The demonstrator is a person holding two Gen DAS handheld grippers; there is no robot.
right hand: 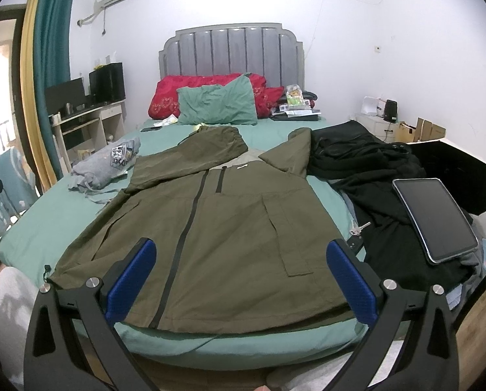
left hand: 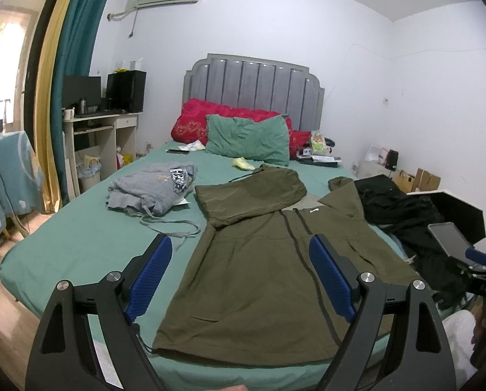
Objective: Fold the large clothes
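An olive green hooded jacket [left hand: 262,273] lies spread front-up on the green bed sheet [left hand: 80,241], zipper closed, its left sleeve folded across the chest near the hood. It also shows in the right wrist view [right hand: 230,228]. My left gripper [left hand: 239,273] is open and empty, held above the jacket's lower hem. My right gripper [right hand: 239,280] is open and empty, held above the hem near the bed's foot edge. The right gripper also shows at the right edge of the left wrist view [left hand: 484,270].
A folded grey hoodie [left hand: 151,189] lies left of the jacket. A pile of black clothes [right hand: 373,176] with a tablet [right hand: 435,218] on it lies to the right. Green and red pillows [left hand: 249,137] sit at the headboard. A desk [left hand: 103,130] stands at the left.
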